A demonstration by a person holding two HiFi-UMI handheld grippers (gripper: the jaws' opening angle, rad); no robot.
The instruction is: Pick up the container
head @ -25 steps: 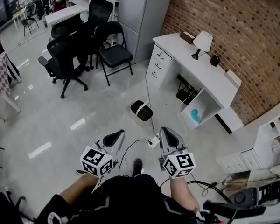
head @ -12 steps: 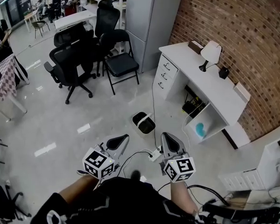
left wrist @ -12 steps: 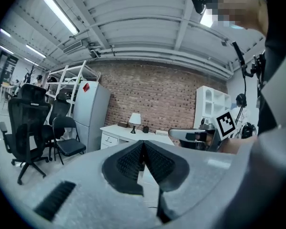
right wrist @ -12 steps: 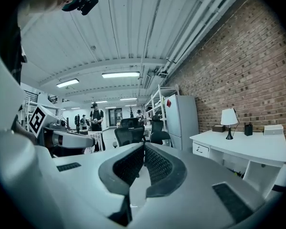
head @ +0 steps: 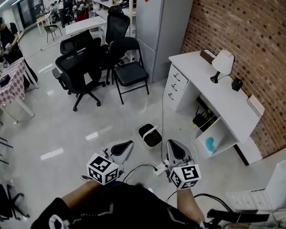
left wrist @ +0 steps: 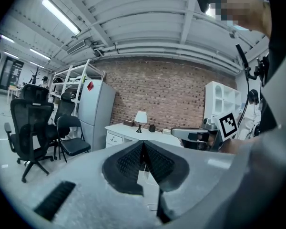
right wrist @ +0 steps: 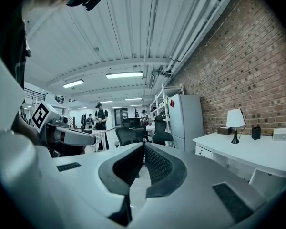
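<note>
**A:** State of the two tools?

**B:** Left gripper point(head: 124, 146) pressed together, nothing between the pads. Right gripper point(head: 174, 146) likewise pressed together and empty. Both held roughly level, side by side, pointing ahead above the floor.

**A:** And the container?

**B:** Most likely the small white bin point(head: 150, 135) with the dark inside. Standing on the floor straight ahead, between the folding chair point(head: 131, 74) and the white desk point(head: 214, 94). Well apart from both grippers.

**A:** Best way to handle the approach?

**B:** Step closer first; probably too far to reach from here. Mind the power strip point(head: 159, 168) and its cable on the floor just in front. Spread one pair of jaws before lowering, not after. Come down from above, straddle one wall at the rim, pinch firmly, then lift straight up. Hard to tell from here whether the band across the top is a handle.

**A:** Main risk?

**B:** Nudging the bin with closed jaws and sending it sliding or tipping on the glossy floor.
</note>
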